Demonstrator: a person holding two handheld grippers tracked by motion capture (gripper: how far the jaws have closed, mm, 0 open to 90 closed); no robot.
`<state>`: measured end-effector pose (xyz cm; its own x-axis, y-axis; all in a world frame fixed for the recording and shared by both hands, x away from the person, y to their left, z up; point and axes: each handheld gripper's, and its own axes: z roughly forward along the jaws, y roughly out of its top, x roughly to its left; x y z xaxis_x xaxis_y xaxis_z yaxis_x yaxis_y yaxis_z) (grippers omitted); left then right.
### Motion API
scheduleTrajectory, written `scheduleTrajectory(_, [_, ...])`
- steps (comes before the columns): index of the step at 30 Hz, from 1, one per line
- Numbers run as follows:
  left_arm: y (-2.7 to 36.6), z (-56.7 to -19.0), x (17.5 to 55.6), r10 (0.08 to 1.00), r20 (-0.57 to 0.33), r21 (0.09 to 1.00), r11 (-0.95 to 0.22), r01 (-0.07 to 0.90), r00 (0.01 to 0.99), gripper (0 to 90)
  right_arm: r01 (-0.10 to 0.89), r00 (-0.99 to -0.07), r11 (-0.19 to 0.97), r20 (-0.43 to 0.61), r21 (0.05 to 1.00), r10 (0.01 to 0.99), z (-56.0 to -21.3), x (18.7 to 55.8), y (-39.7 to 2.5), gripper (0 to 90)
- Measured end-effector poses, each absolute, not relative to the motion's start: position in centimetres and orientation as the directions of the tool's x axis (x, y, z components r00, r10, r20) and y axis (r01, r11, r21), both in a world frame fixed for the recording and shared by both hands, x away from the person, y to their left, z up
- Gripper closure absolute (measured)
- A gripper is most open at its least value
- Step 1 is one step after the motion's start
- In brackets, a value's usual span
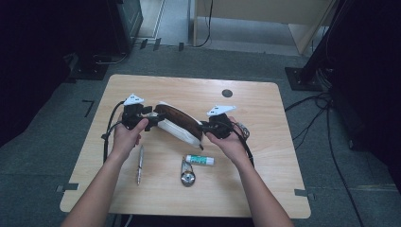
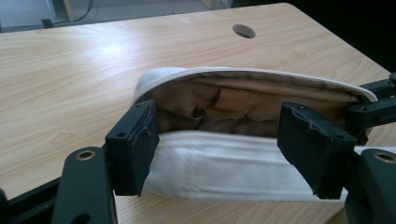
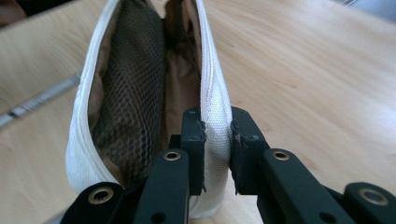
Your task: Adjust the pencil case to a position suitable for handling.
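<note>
Right gripper (image 3: pixel 217 135) is pinching the far rim of the white pouch (image 1: pixel 177 124), sitting unzipped mid-table. Left gripper (image 2: pixel 224 154) is gaping wide round the near wall, w/o clamping. Pouch is looking soft, light, floppy; best gripping thru the zip edge.

The pouch (image 1: pixel 177 124) is white woven cloth outside, tan inside, with a dark brown honeycomb mesh pocket (image 3: pixel 133 88). Both grippers (image 1: pixel 152 118) (image 1: pixel 204 127) are black, each topped by a pale grey plate. At six o'clock from the pouch lie a silver pen (image 1: pixel 140 164), a white tube (image 1: pixel 199 160) with green print, and a grey metal clip (image 1: pixel 187 173). The table (image 1: pixel 265 156) is light wood grain.
</note>
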<state>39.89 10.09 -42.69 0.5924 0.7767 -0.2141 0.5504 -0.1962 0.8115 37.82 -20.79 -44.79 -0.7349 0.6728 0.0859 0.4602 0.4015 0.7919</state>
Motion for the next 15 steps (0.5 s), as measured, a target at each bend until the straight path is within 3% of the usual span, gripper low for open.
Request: scheduleTrajectory(15, [11.8, -42.5, 37.5, 0.766, -0.224, 0.824, -0.181, 0.537, 0.602, 25.7, 0.504, -0.722, 0.373, 0.144, 0.779, 0.676, -45.3, 36.0, -24.1, 78.2])
